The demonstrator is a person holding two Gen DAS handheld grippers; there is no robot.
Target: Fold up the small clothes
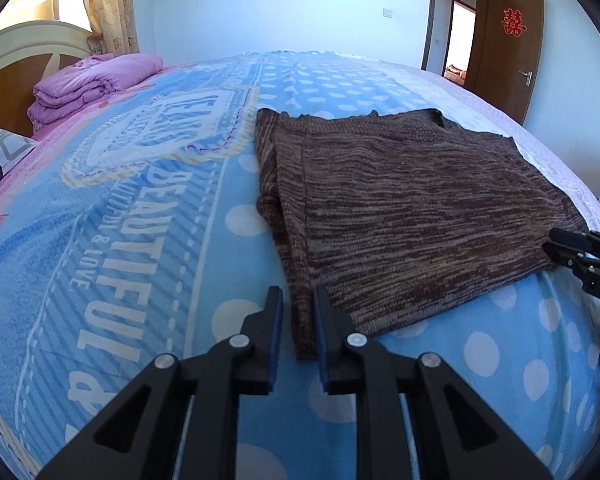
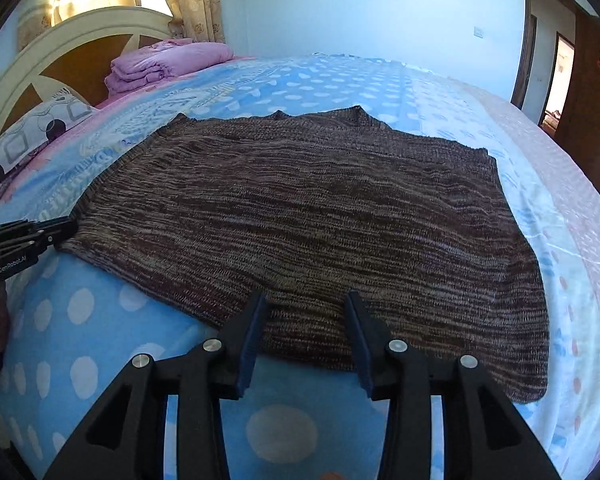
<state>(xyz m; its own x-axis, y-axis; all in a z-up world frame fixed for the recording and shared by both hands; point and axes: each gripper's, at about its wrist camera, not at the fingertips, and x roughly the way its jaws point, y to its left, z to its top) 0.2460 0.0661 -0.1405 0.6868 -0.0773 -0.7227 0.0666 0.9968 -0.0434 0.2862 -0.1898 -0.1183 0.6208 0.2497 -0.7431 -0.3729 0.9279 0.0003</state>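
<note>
Left wrist view: the left gripper (image 1: 298, 300) stands narrowly parted, the brown knit garment's (image 1: 412, 208) near corner lying between its fingers, unpinched. The right gripper (image 2: 306, 308) gapes wider, empty, the garment's near hem lying just under its tips on the blue bedspread (image 2: 100, 320).

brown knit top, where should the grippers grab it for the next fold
Grip the brown knit top at its two near corners, coming in low from the near bed edge. It lies flat with its hem toward both open grippers, so the left gripper and right gripper can pinch and lift it.
</note>
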